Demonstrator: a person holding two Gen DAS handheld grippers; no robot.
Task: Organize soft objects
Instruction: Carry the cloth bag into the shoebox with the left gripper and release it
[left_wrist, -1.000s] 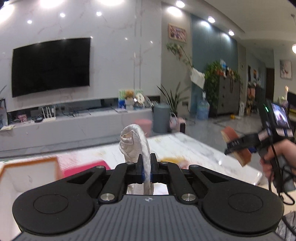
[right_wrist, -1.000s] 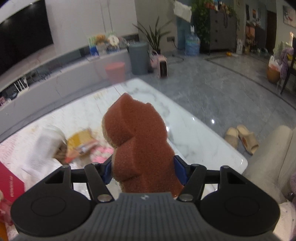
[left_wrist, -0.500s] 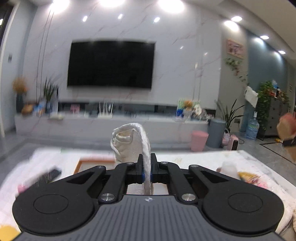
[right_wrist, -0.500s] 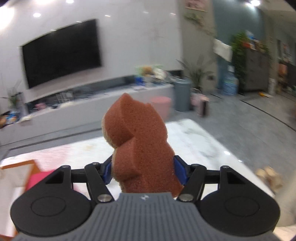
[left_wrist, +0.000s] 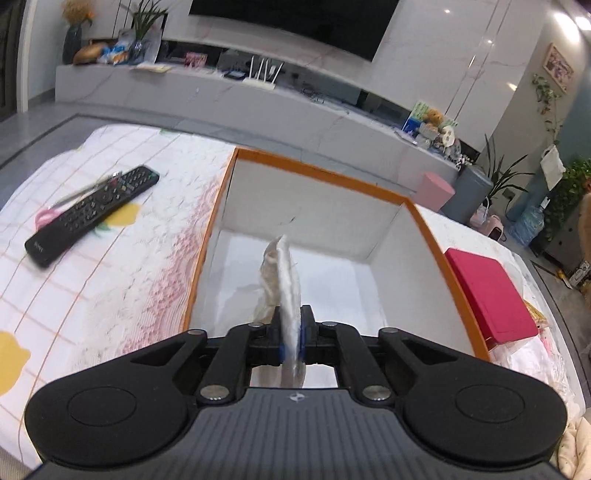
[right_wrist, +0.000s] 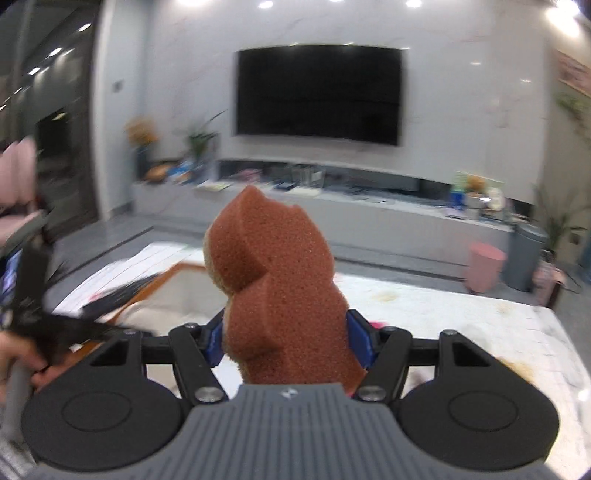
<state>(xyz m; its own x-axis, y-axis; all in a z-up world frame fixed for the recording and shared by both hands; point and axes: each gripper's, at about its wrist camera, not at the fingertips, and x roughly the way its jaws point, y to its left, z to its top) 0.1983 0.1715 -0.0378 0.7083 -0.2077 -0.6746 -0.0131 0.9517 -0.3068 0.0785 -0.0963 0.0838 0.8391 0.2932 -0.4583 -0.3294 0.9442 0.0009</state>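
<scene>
While tongs (left_wrist: 291, 338) pinch cloth (left_wrist: 284, 280), box (left_wrist: 436, 243) waits.

Soft objects held above the storage box.
White folded cloth (left_wrist: 286, 280) upright over white orange-rimmed cardboard box (left_wrist: 321, 173); brown contoured foam sponge (right_wrist: 275, 288) upright, pinched at its base.

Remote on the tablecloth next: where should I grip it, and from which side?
Grip the remote across its narrow width near the middle, coming from above. It lies flat and long on the tablecloth, left of the orange-rimmed box, so only its long edges offer a grip.
</scene>
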